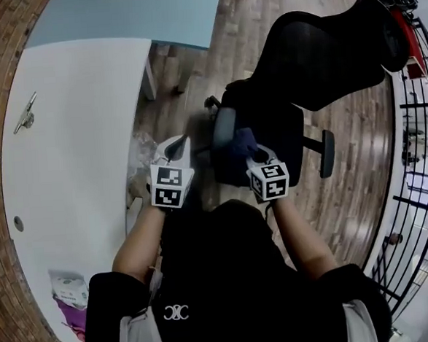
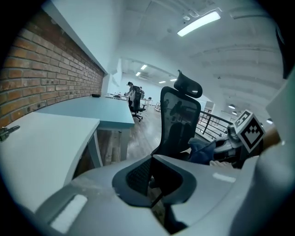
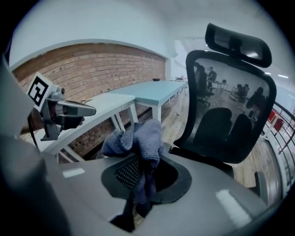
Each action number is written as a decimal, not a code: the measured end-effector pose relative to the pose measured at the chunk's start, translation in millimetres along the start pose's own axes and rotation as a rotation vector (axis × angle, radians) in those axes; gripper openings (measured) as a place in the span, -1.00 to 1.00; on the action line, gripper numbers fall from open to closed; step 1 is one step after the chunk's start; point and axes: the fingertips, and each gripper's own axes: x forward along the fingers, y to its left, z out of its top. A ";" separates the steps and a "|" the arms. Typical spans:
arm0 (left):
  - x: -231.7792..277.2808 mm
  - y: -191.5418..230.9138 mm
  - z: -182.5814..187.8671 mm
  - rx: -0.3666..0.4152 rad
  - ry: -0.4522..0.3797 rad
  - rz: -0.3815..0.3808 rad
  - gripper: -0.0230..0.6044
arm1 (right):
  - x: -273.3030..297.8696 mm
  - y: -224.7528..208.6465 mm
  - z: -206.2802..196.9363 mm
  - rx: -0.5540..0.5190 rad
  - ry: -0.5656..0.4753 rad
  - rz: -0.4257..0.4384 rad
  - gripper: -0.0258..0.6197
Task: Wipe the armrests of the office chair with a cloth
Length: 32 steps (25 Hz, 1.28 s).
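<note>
- The right tongs (image 3: pixel 145 177) are clamped tight on a blue cloth (image 3: pixel 138 138). A fold is pinched between the jaws and the rest bunches up above them.
- The left tongs (image 2: pixel 154 177) have their jaws brought together with nothing in them. Only the dark pad hollow shows between the two grey fingers.
- From the head view, both tongs are held out in front of the person, side by side and a little apart. Each one's marker cube faces up.
- The black office chair (image 1: pixel 323 56) stands just ahead on the wood floor (image 1: pixel 347 186), with its mesh back and headrest tilted away to the right.
- The cloth sits right at the near armrest (image 1: pixel 224 138), the grey-blue pad on the side closest to the person. It hangs over the pad's inner edge, but I can't say whether it is actually pressing on it.
- The far armrest (image 1: pixel 327 153) is on the other side of the seat, well clear of both tongs.
- On the left, a white counter (image 1: pixel 75 176) runs along the brick wall (image 3: pixel 106 69), and a blue-topped counter (image 1: pixel 137 15) stands beyond it.
- A black railing (image 1: pixel 415 116) runs down the right edge.
</note>
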 end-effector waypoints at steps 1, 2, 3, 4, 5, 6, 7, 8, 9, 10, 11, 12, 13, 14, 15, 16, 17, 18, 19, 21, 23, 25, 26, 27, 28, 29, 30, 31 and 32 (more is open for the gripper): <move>4.8 4.2 -2.8 -0.006 0.009 -0.008 -0.91 | 8.7 3.6 -1.6 -0.029 0.024 0.009 -0.76; 8.7 7.6 -6.2 -0.014 0.019 -0.016 -0.91 | 16.6 8.2 -4.8 -0.067 0.052 0.023 -0.76; 11.7 10.4 -10.6 -0.023 0.028 -0.022 -0.91 | 23.1 14.6 -10.9 -0.111 0.084 0.044 -0.76; 13.9 13.0 -15.6 -0.032 0.038 -0.028 -0.91 | 28.0 22.7 -19.5 -0.157 0.121 0.074 -0.76; 16.0 15.6 -20.5 -0.040 0.047 -0.031 -0.91 | 31.4 31.8 -29.0 -0.205 0.158 0.108 -0.77; 18.0 18.2 -25.1 -0.048 0.055 -0.033 -0.91 | 33.4 40.3 -38.6 -0.252 0.193 0.140 -0.76; 19.9 20.3 -29.7 -0.057 0.062 -0.033 -0.91 | 34.3 47.3 -48.4 -0.297 0.225 0.167 -0.77; 21.3 21.8 -34.8 -0.070 0.070 -0.032 -0.91 | 34.3 52.6 -58.6 -0.334 0.256 0.187 -0.76; 21.9 22.7 -40.6 -0.084 0.078 -0.029 -0.91 | 34.1 56.7 -68.7 -0.360 0.285 0.202 -0.76; 22.0 23.4 -46.7 -0.099 0.087 -0.026 -0.91 | 34.4 60.0 -78.1 -0.374 0.311 0.214 -0.76; 21.8 24.4 -52.8 -0.113 0.095 -0.023 -0.91 | 35.8 62.7 -86.1 -0.380 0.335 0.224 -0.76; 21.5 25.6 -58.6 -0.125 0.103 -0.019 -0.91 | 38.5 64.7 -92.5 -0.385 0.355 0.232 -0.76; 21.2 26.8 -63.8 -0.135 0.111 -0.014 -0.91 | 42.6 66.1 -97.4 -0.391 0.373 0.241 -0.76; 21.1 28.0 -68.1 -0.144 0.117 -0.007 -0.91 | 47.6 67.1 -101.3 -0.402 0.389 0.252 -0.76; 21.1 28.7 -71.6 -0.150 0.123 -0.001 -0.91 | 53.1 68.2 -104.7 -0.417 0.405 0.265 -0.76; 20.7 28.9 -74.6 -0.156 0.129 0.005 -0.91 | 58.4 70.0 -108.4 -0.438 0.423 0.281 -0.76; 19.9 28.4 -77.4 -0.162 0.136 0.010 -0.91 | 63.0 72.9 -112.2 -0.462 0.441 0.301 -0.76; 18.8 27.4 -80.0 -0.168 0.142 0.014 -0.91 | 67.0 76.3 -115.6 -0.490 0.457 0.323 -0.76; 18.1 26.2 -82.2 -0.172 0.149 0.016 -0.91 | 70.9 79.2 -117.6 -0.518 0.468 0.345 -0.76; 19.0 23.6 -85.5 -0.178 0.158 0.019 -0.91 | 77.2 80.9 -116.0 -0.557 0.480 0.378 -0.76; 20.9 21.6 -87.8 -0.182 0.162 0.021 -0.91 | 81.0 78.6 -111.8 -0.552 0.486 0.394 -0.75; 22.0 20.3 -89.0 -0.185 0.163 0.024 -0.91 | 84.8 74.6 -105.6 -0.532 0.479 0.385 -0.75; 22.2 19.3 -88.7 -0.186 0.162 0.024 -0.91 | 87.7 72.2 -101.3 -0.528 0.470 0.373 -0.75; 21.9 18.1 -87.8 -0.188 0.160 0.023 -0.91 | 91.6 69.5 -96.0 -0.527 0.459 0.360 -0.75; 21.4 16.5 -86.4 -0.189 0.157 0.021 -0.91 | 96.3 66.4 -90.1 -0.526 0.447 0.349 -0.75; 20.8 15.0 -84.9 -0.189 0.154 0.020 -0.91 | 102.0 62.5 -83.4 -0.523 0.437 0.339 -0.75; 20.2 13.7 -83.7 -0.188 0.152 0.020 -0.91 | 108.7 57.3 -75.7 -0.518 0.428 0.326 -0.75; 19.8 12.8 -83.0 -0.187 0.150 0.021 -0.91 | 116.3 50.5 -67.2 -0.510 0.418 0.308 -0.75; 19.5 12.4 -83.1 -0.187 0.150 0.023 -0.91 | 124.4 42.2 -57.9 -0.500 0.407 0.285 -0.75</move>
